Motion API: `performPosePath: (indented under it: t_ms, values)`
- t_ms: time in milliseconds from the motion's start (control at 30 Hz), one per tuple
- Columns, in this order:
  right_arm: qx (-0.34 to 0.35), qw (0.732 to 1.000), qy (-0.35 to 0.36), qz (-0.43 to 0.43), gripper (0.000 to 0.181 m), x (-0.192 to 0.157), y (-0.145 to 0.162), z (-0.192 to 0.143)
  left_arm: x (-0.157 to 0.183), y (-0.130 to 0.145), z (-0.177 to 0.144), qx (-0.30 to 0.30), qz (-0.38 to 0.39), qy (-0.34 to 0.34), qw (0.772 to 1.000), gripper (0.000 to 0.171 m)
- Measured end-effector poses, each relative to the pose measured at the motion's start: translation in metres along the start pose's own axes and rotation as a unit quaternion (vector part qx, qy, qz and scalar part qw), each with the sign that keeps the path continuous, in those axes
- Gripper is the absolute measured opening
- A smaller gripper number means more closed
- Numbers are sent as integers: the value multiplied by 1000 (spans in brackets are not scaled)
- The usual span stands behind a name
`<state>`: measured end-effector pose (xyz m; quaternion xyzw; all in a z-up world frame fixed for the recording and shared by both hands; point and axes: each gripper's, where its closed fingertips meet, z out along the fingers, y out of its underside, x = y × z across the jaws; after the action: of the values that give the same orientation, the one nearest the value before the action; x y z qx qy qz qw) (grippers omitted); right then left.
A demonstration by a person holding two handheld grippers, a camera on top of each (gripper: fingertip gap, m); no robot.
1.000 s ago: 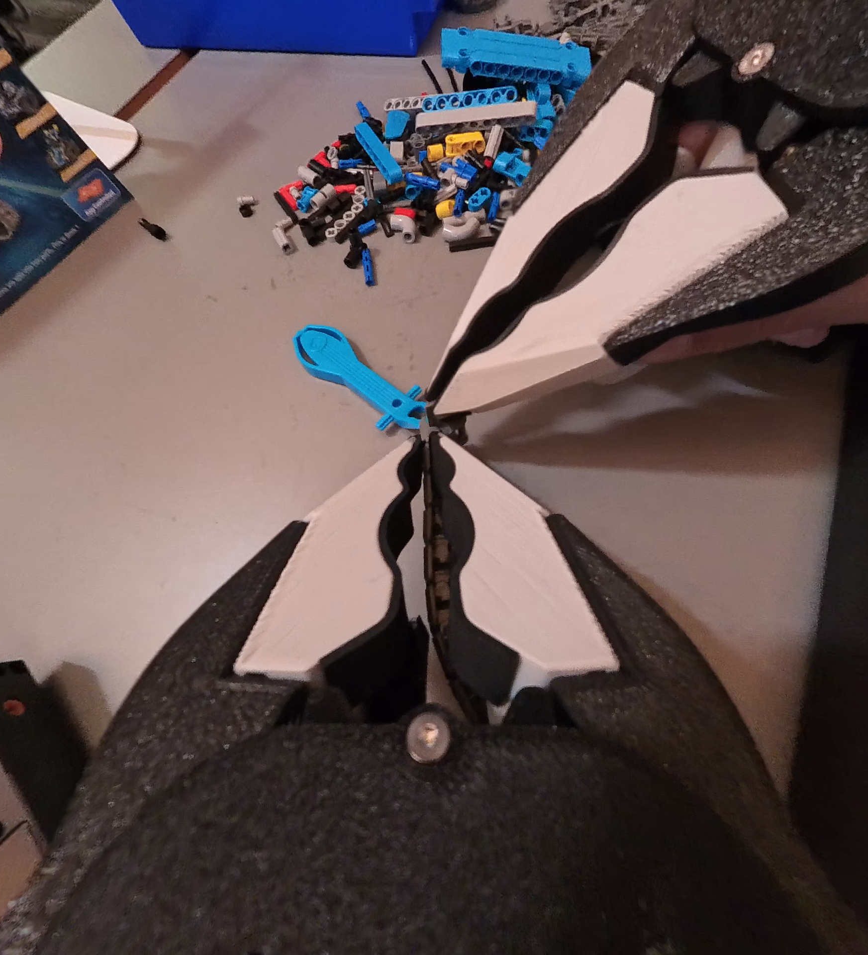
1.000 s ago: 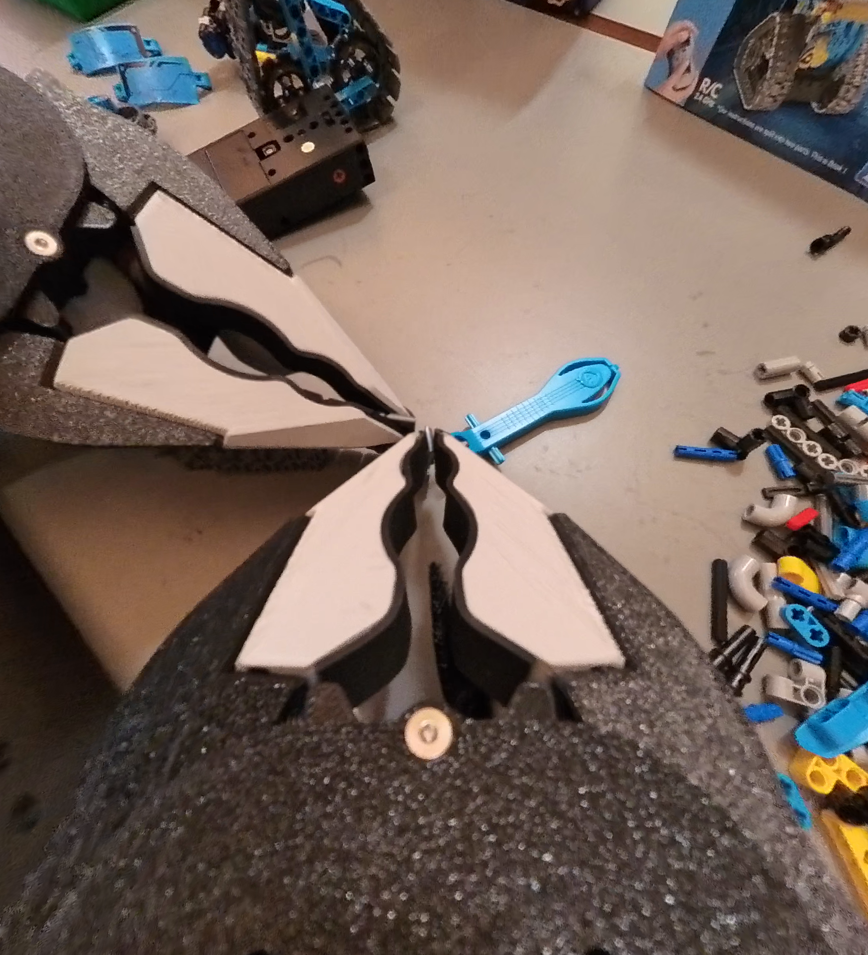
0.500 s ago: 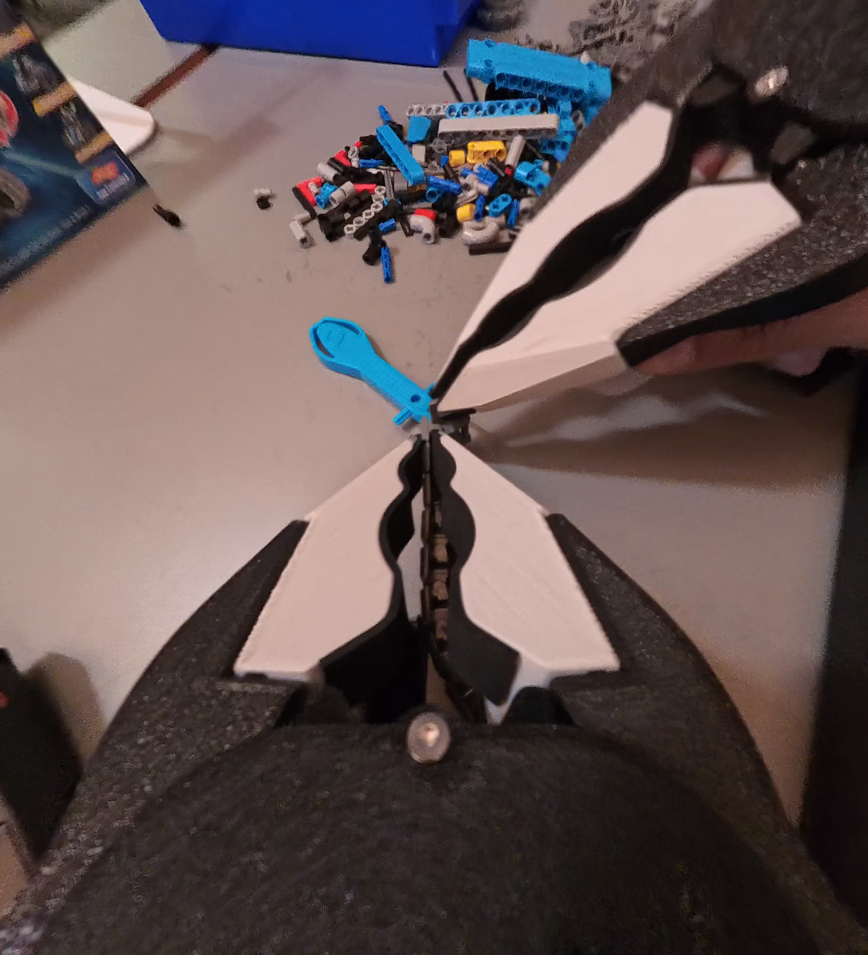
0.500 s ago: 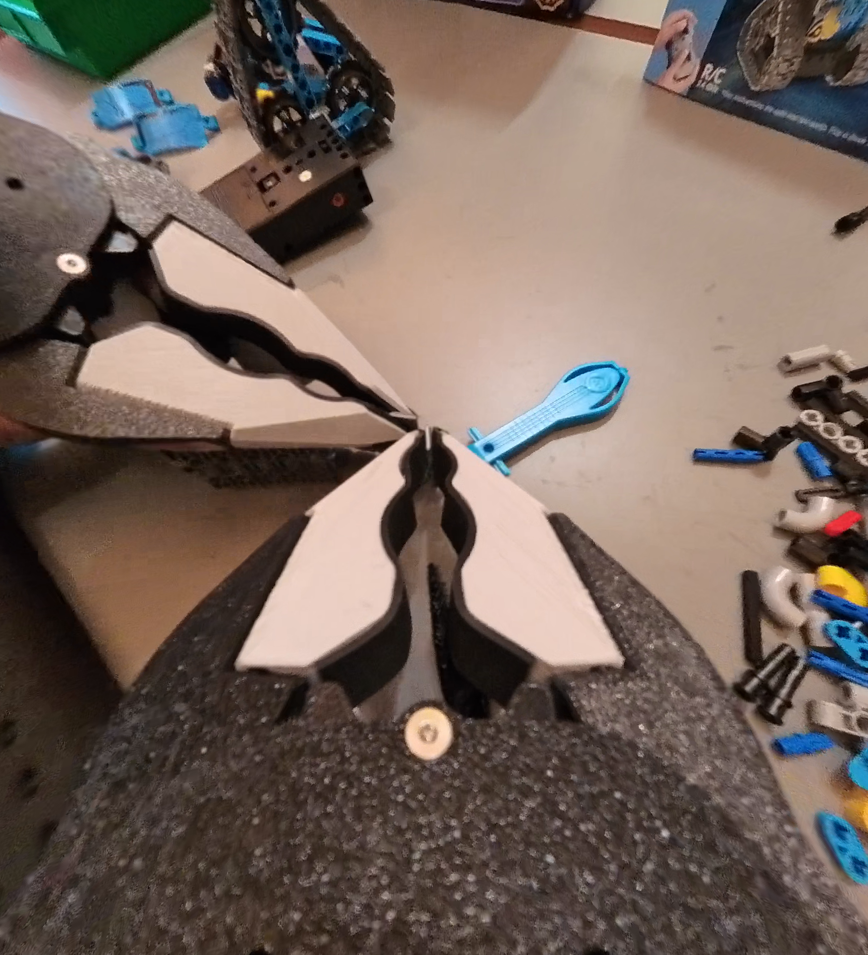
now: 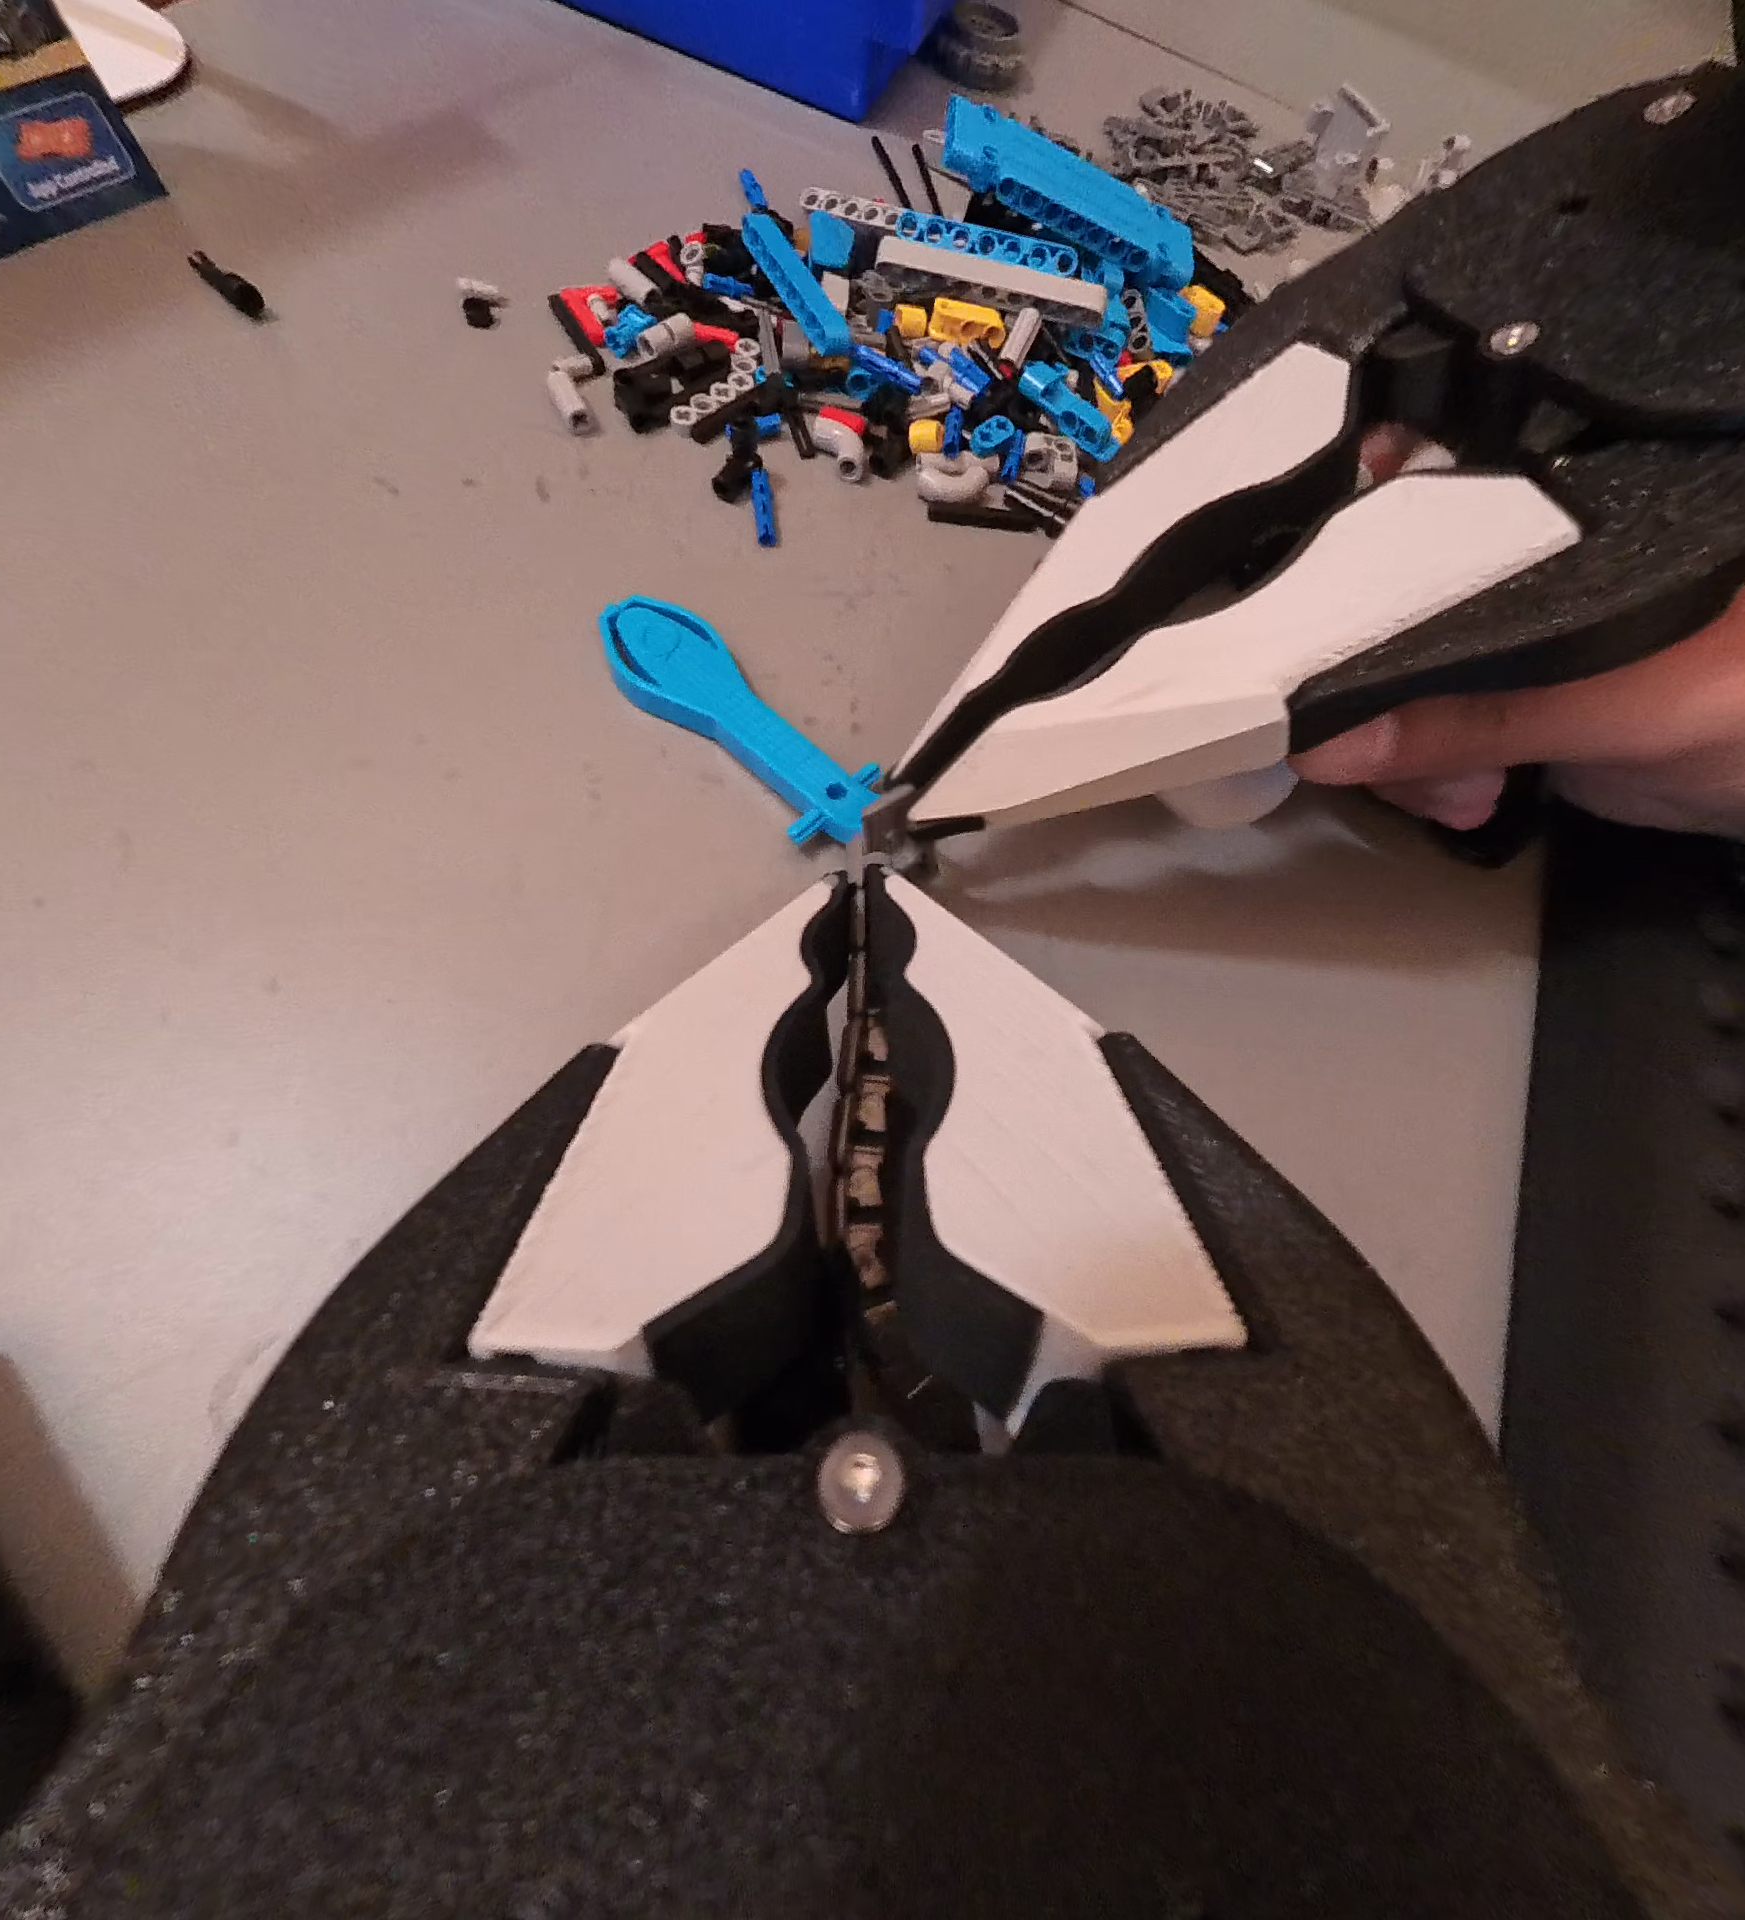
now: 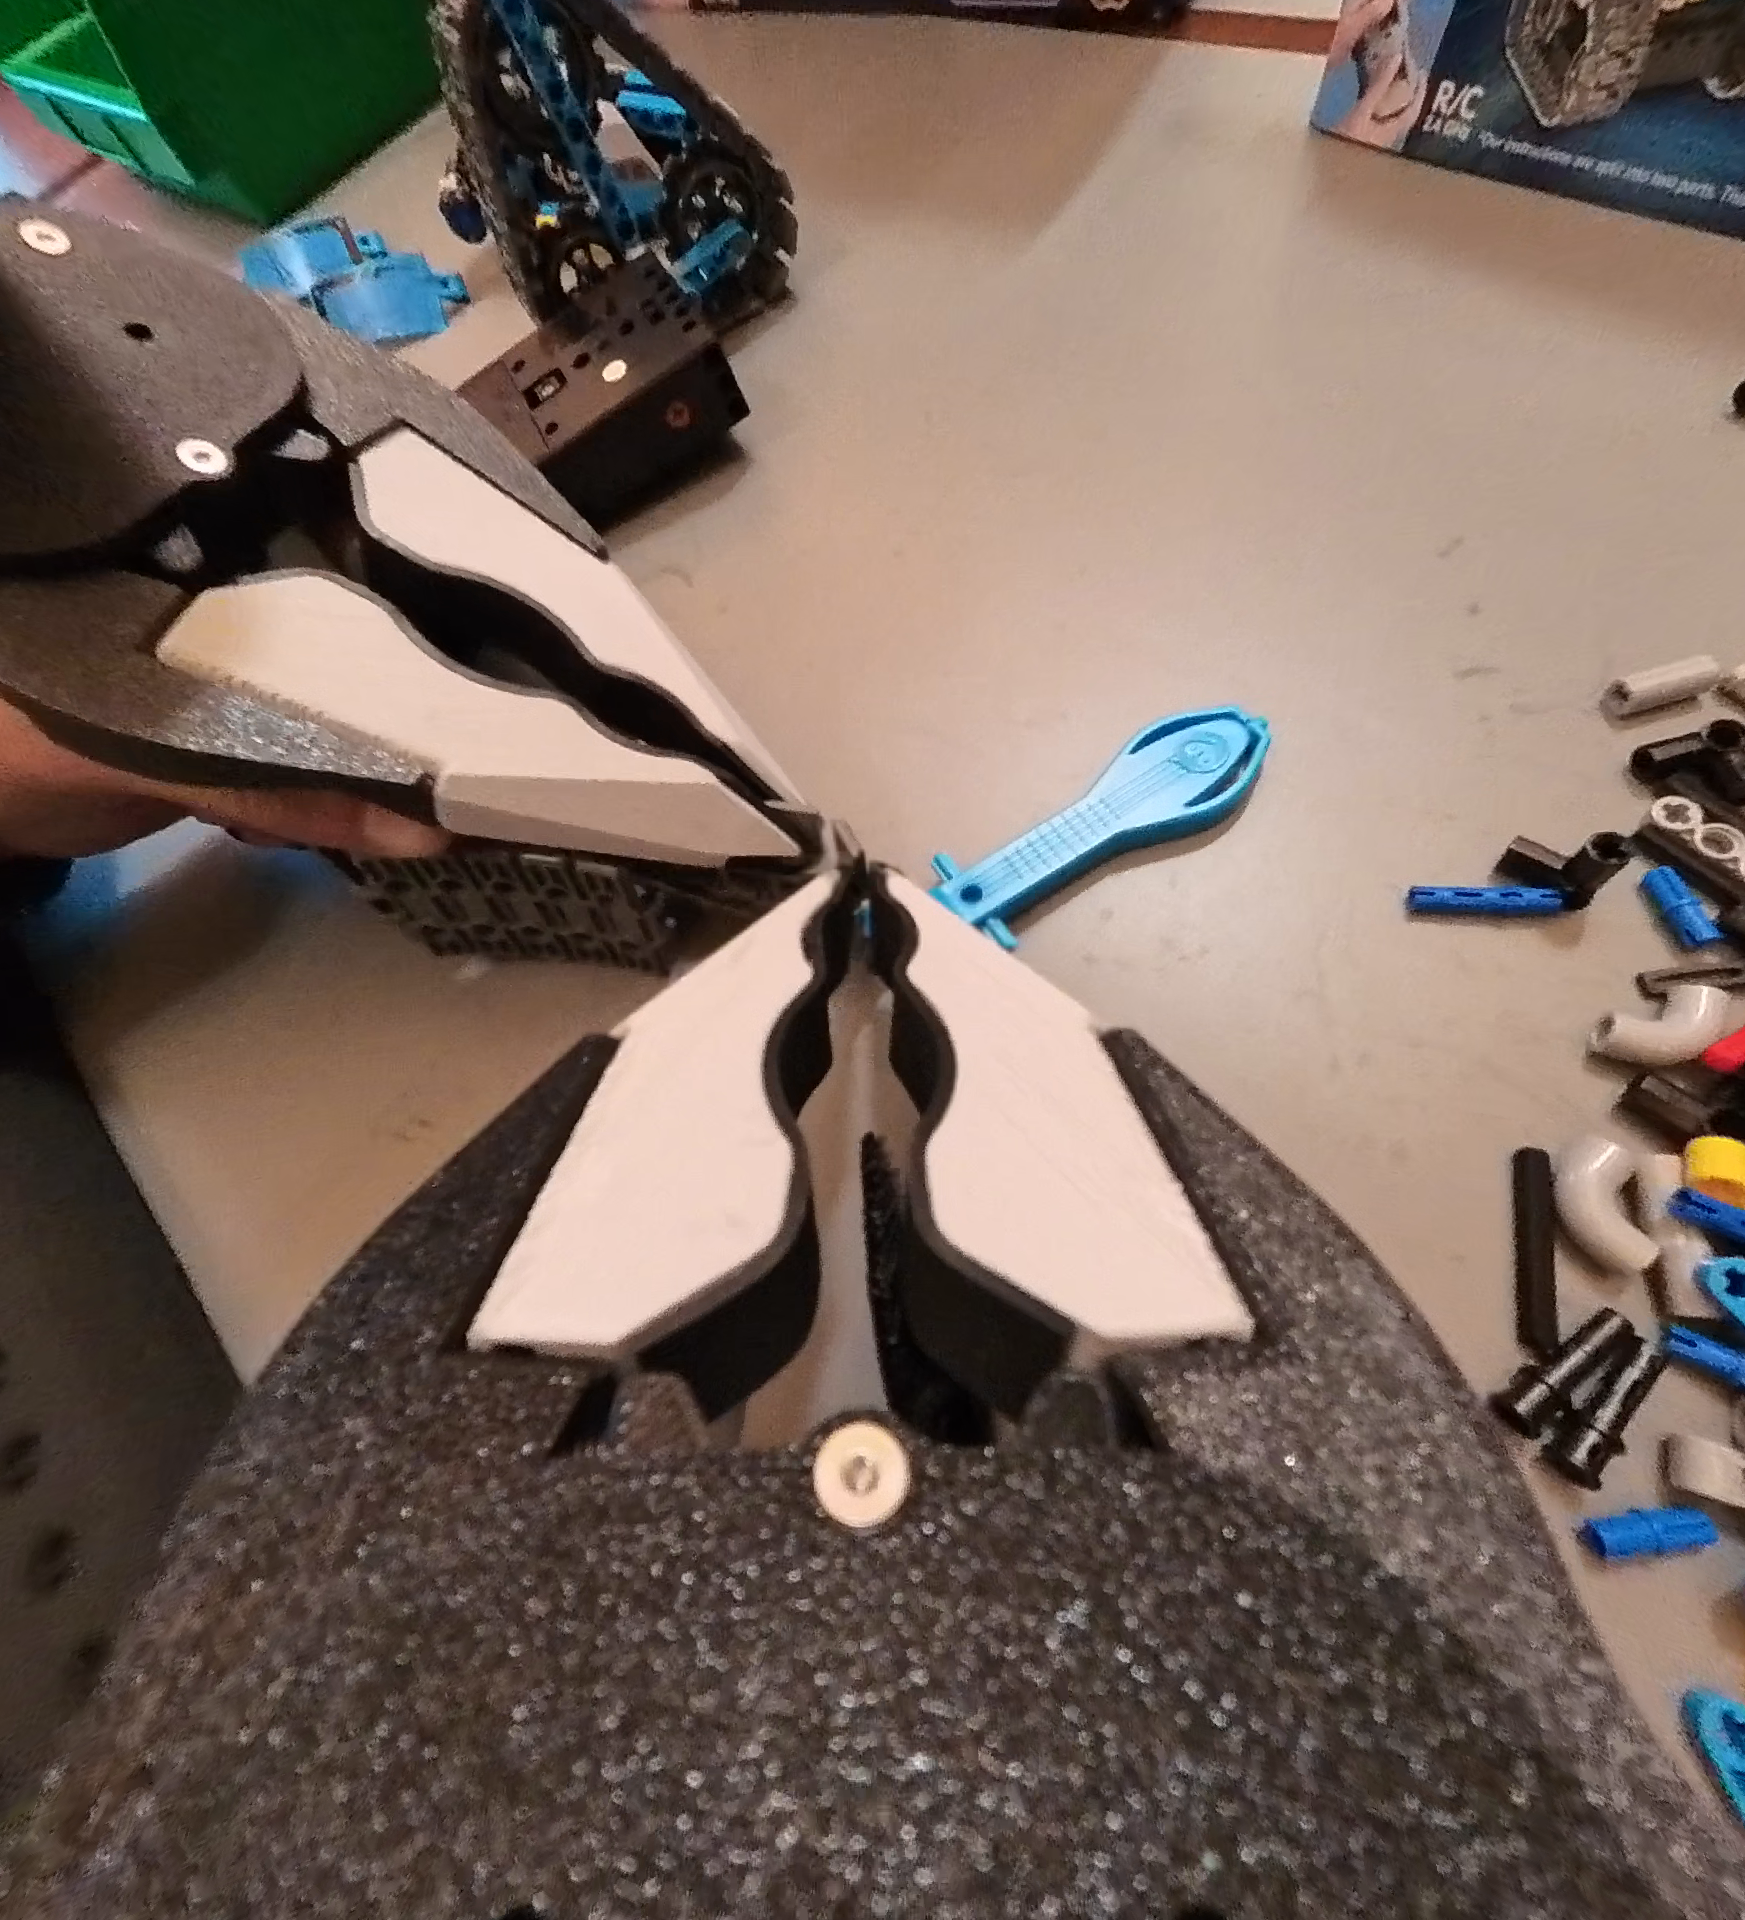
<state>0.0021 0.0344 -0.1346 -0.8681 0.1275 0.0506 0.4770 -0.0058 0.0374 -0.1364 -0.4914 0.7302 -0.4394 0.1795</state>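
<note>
Left gripper [image 5: 855, 878]: fingers pressed together on a black track strip [image 5: 863, 1122] that ran back between them; a small grey piece [image 5: 887, 821] sat at the meeting tips.
Right gripper [image 6: 855, 883]: fingers closed to a sliver, tip to tip with the left gripper [image 6: 811, 831]; whether it pinched the small piece could not be told.
Right gripper, seen from the left [image 5: 894, 795]: came in from 2 o'clock, a hand [image 5: 1616, 727] under its handle.
Blue tool [image 5: 733, 717]: lay flat on the grey table [image 5: 224, 727], its forked end just beside the tips, its round end toward 11 o'clock.
Loose parts [image 5: 878, 343]: a heap of blue, black, grey, yellow and red pieces at 12 o'clock in the left view, at 3 o'clock in the right view [image 6: 1720, 1039].
Blue bin [image 5: 795, 42]: at 12 o'clock, top edge of the left view; contents out of sight.
Green bin [image 6: 213, 94]: at 11 o'clock in the right view; contents not visible.
Tracked model [image 6: 619, 177]: stood at 12 o'clock beyond a black box [image 6: 619, 405], blue curved pieces [image 6: 359, 281] to its left.
Printed carton [image 6: 1595, 104]: at 1 o'clock in the right view.
Black studded block [image 6: 525, 914]: lay under the left gripper.
</note>
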Motion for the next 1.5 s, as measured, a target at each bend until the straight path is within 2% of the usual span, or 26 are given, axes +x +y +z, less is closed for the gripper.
performPosePath:
  t_ms: [167,333,400,500,633,767,900,1200,1300,1400,1500]
  values:
    - [-2,999,16,-32,1,0,-1,3,3,1,0,-2,10,6,1000,1]
    - [1,1000,-15,-10,3,-1,0,1,6,2,-1,-5,15,19,1000,1]
    - [4,999,-34,-2,8,0,1,-3,9,4,-3,-9,24,40,999,1]
    - [21,993,-118,16,13,-15,-3,-12,19,8,-6,-17,33,83,996,1]
    - [-13,988,-155,9,15,-25,8,-8,25,9,-7,-22,44,103,993,1]
    - [-17,991,-130,-11,2,-20,10,-8,22,9,-6,-20,47,90,995,1]
    - [-17,989,-144,7,5,-24,11,-11,20,8,-6,-17,52,77,996,1]
    - [-15,991,-123,-46,7,-27,13,-12,19,8,-6,-16,64,66,996,1]
    - [-25,989,-109,-101,21,-24,17,-13,21,9,-7,-16,73,68,995,1]
    - [-52,970,-93,-220,34,-21,31,-13,25,10,-7,-17,87,78,993,1]
    - [-43,951,-107,-287,33,-25,27,-13,33,12,-8,-20,112,97,989,1]
